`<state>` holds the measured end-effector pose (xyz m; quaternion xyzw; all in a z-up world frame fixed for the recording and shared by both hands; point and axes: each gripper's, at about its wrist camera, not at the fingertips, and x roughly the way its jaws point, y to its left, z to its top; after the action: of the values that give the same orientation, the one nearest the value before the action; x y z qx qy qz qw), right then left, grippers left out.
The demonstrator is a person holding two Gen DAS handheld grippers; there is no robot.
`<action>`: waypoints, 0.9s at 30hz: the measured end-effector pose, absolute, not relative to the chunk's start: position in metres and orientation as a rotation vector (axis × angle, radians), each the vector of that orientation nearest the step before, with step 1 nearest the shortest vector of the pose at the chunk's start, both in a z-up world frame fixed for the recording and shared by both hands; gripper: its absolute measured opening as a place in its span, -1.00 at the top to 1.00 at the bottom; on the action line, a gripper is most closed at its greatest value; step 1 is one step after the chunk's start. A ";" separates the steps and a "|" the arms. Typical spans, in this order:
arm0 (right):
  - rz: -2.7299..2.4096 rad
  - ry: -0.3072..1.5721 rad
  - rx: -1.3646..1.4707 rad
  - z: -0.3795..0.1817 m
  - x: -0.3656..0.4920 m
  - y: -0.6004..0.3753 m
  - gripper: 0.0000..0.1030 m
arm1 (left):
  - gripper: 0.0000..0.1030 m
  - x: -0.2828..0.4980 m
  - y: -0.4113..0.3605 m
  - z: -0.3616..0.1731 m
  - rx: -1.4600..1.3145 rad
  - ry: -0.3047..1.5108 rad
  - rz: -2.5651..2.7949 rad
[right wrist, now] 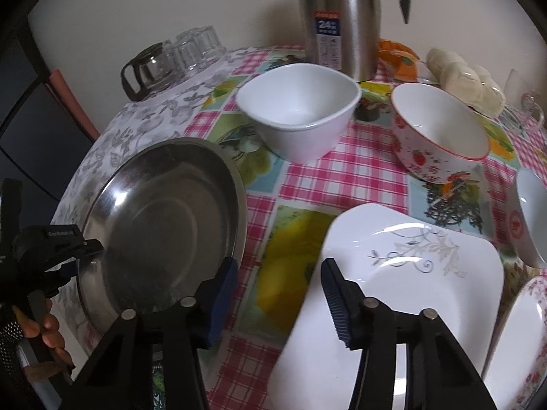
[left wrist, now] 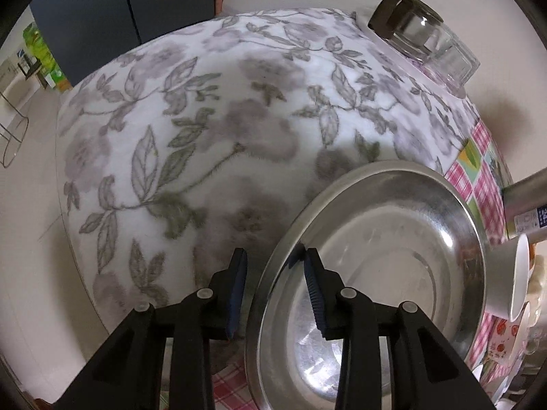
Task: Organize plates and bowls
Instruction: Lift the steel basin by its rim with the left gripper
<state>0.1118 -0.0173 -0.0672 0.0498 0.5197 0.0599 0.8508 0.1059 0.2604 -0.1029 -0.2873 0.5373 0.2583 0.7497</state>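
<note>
On the left of the surface (right wrist: 359,177), the steel plate (right wrist: 164,225) lies half on the floral cloth (left wrist: 205,119), half on the pink check cloth (right wrist: 342,171). My left tool (left wrist: 275,266) straddles its near rim: 1 pad (left wrist: 312,283) sits inside the plate and the other pad outside, over the cloth. The gap looks wider than the thin rim, so I cannot tell if the pads truly bite yet. I judge the rim is the only place to take a flat plate like this.

From the right wrist view, the left tool (right wrist: 73,251) shows at the plate's left edge, with a hand (right wrist: 44,328) low beside it. It points steeply down at the rim.

My right tool (right wrist: 280,283) hangs half spread over the gap between the steel plate and the white square plate (right wrist: 393,273). Its right finger (right wrist: 336,304) lies over that plate's left edge and its left finger is near the steel plate's rim; nothing is pinched. It tilts down and forward, and I judge it is lining up on the white plate's edge.

Farther back stand a white bowl (right wrist: 301,109) and a strawberry bowl (right wrist: 437,136), apart from each other, with a flask (right wrist: 342,17) behind. A small bowl (right wrist: 530,218) and a floral plate (right wrist: 519,348) sit at the right edge. Nothing is stacked yet.
</note>
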 end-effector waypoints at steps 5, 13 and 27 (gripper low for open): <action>0.148 1.089 0.101 -0.068 0.115 -0.010 0.15 | 0.26 0.105 0.259 -0.105 -0.635 1.180 0.561; 0.190 1.106 0.094 -0.079 0.120 0.004 0.33 | 0.29 0.111 0.259 -0.107 -0.650 1.167 0.554; 0.232 1.089 0.011 -0.093 0.118 0.027 0.62 | 0.38 0.110 0.255 -0.103 -0.613 1.149 0.547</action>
<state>0.1180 0.0273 -0.0926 0.0050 0.5166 0.1101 0.8491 0.1100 0.2552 -0.1027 -0.2814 0.5279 0.2515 0.7608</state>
